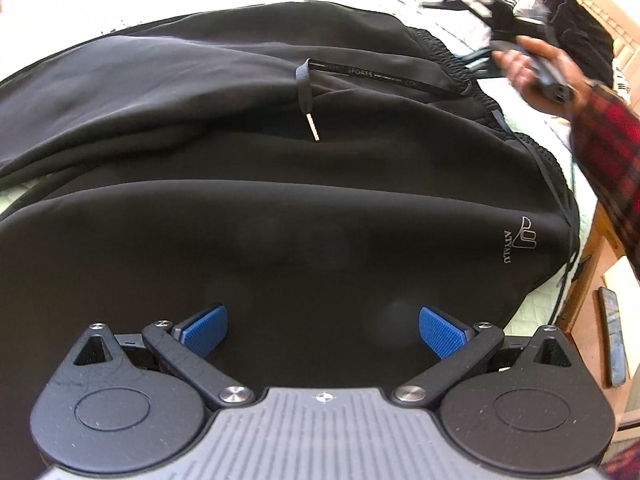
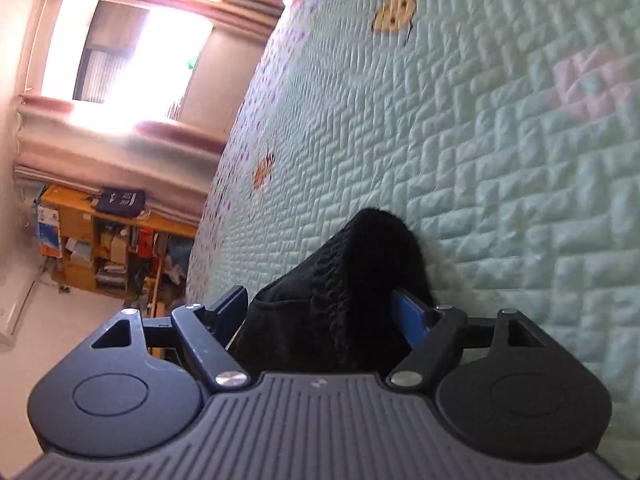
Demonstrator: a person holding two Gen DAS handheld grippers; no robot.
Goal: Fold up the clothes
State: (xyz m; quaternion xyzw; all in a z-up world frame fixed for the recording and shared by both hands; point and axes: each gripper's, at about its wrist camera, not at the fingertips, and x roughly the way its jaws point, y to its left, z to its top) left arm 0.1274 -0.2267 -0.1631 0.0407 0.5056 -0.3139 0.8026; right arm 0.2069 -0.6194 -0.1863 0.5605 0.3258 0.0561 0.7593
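Black track pants [image 1: 280, 184] lie flat on the mint quilted bedspread [image 2: 500, 128], directly under and ahead of the left gripper [image 1: 323, 334]. Long axis runs left-right across the left wrist view: elastic waistband [image 1: 492, 108] at the right end, legs trailing off the left edge. Drawstring with white tip [image 1: 313, 127] lies loose on the upper fold; logo [image 1: 520, 240] sits near the right edge.

Left gripper: jaws wide, blue pads [image 1: 204, 330] apart, nothing between them, black fabric just beyond.

Right gripper [image 2: 326, 312]: jaws wide apart, a bunched black ribbed piece of the pants [image 2: 352, 280] sitting between them. Pads mostly hidden by cloth; can't tell if they press on it. Frame blurred.

In the left wrist view, the right hand [image 1: 532, 70] and red plaid sleeve [image 1: 608, 148] are at the right, past the waistband. Pile of other clothes [image 1: 560, 12] lies beyond on the bed.
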